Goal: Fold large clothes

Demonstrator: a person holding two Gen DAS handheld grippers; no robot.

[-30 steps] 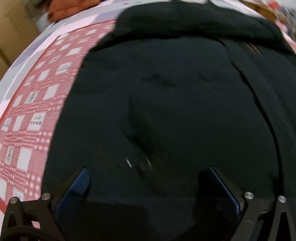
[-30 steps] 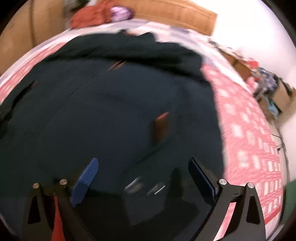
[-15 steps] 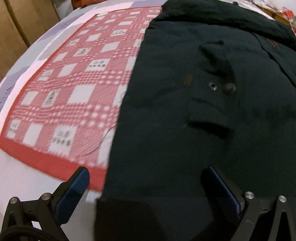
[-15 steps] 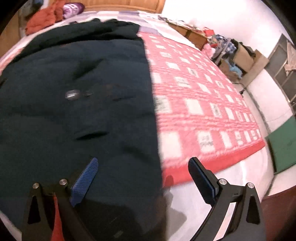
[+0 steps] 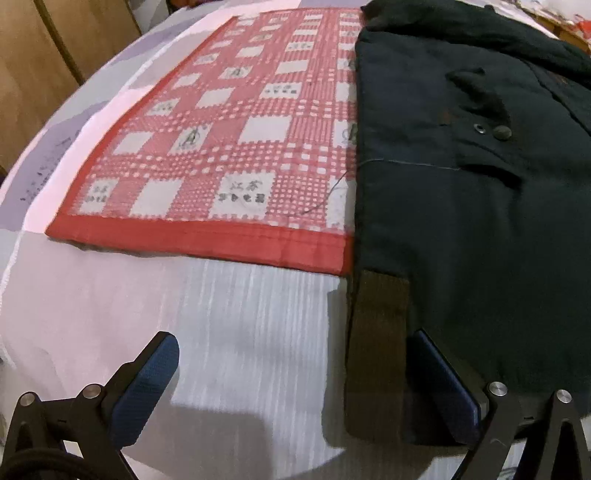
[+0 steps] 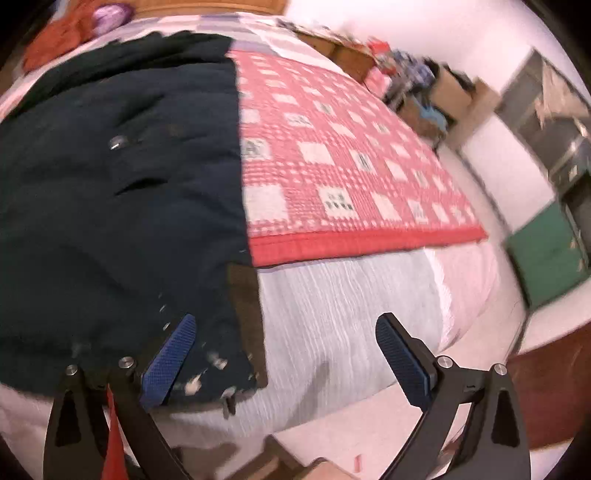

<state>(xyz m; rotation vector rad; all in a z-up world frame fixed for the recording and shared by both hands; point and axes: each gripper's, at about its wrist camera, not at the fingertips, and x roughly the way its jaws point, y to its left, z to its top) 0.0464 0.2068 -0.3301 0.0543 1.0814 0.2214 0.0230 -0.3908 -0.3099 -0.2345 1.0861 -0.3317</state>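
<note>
A large dark jacket (image 5: 480, 206) with snap buttons lies flat on the bed, filling the right of the left wrist view and the left of the right wrist view (image 6: 122, 206). Its olive-brown cuff (image 5: 376, 350) sticks out at the near left corner. My left gripper (image 5: 291, 391) is open, and the cuff lies between its fingers. Another brownish strip (image 6: 245, 314) lines the jacket's near right edge. My right gripper (image 6: 284, 365) is open at that corner, its left finger (image 6: 168, 363) over the hem.
A red-and-white checked blanket (image 5: 229, 147) lies under the jacket on a white bedsheet (image 5: 184, 314). Wooden panels (image 5: 44, 62) stand at the left. Orange clothes (image 6: 62, 33) lie at the bed's far end. Boxes and clutter (image 6: 417, 85) and a green mat (image 6: 546, 254) are off the bed's right side.
Both grippers have pulled back from above the jacket's middle to its near corners, the left one leftwards and the right one rightwards. Blanket and sheet now show. Both stay open.
</note>
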